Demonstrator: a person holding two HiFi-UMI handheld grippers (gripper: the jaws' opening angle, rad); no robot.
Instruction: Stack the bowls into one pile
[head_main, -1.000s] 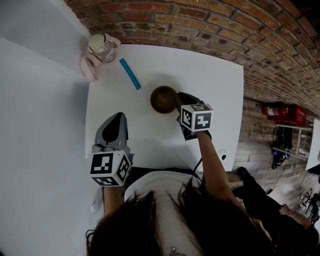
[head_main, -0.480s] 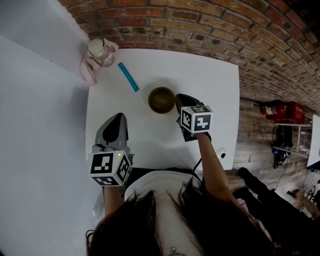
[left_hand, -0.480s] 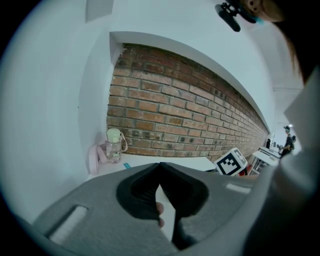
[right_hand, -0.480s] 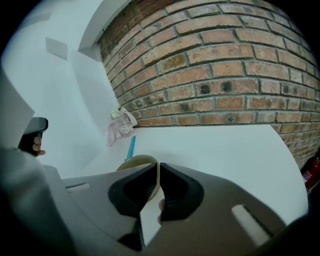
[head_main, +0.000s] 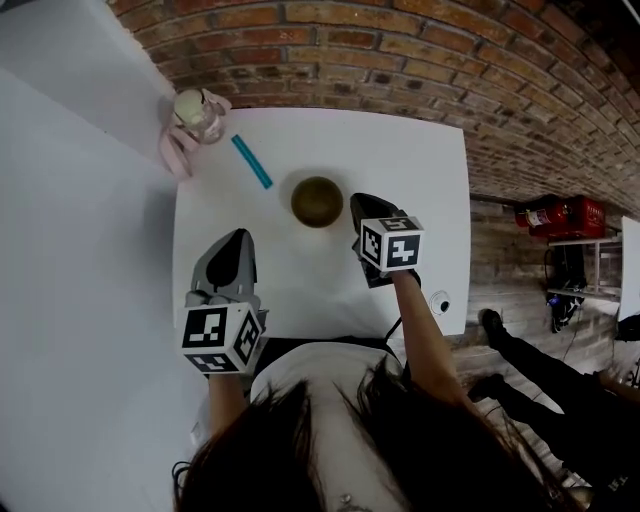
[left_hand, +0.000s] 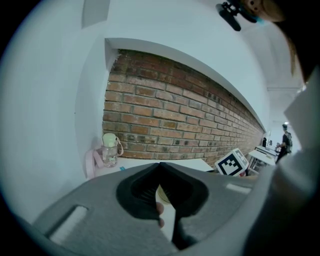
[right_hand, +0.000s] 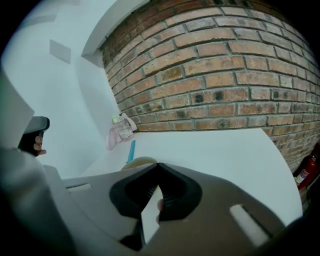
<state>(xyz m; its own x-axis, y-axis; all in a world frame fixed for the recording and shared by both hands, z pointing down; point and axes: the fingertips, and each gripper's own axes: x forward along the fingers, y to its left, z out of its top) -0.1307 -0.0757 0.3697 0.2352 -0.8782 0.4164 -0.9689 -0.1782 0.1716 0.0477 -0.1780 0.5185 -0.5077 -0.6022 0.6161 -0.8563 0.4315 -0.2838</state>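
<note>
One brown bowl pile (head_main: 317, 201) stands mid-table on the white table (head_main: 420, 160). My right gripper (head_main: 358, 200) is just right of the pile, a small gap away from its rim. Its jaws are closing, the tips have met, and nothing is between them. In the right gripper view the pile's pale rim (right_hand: 136, 162) peeks over the shut gripper (right_hand: 158, 164). My left gripper (head_main: 236, 236) hangs nearer to me at the left, well short of the pile. Its tips meet and it is empty (left_hand: 160, 164), with a sliver of the bowl (left_hand: 163, 193) showing behind them.
A pink-strapped clear bottle (head_main: 195, 115) stands at the table's far left corner, with a blue stick (head_main: 252, 161) lying beside it. A brick wall (head_main: 400, 60) backs the table. A small white round object (head_main: 441, 305) sits at the near right edge.
The right gripper has drawn back from the bowl pile's rim and lifted a little, leaving a gap. The left gripper has barely shifted.
</note>
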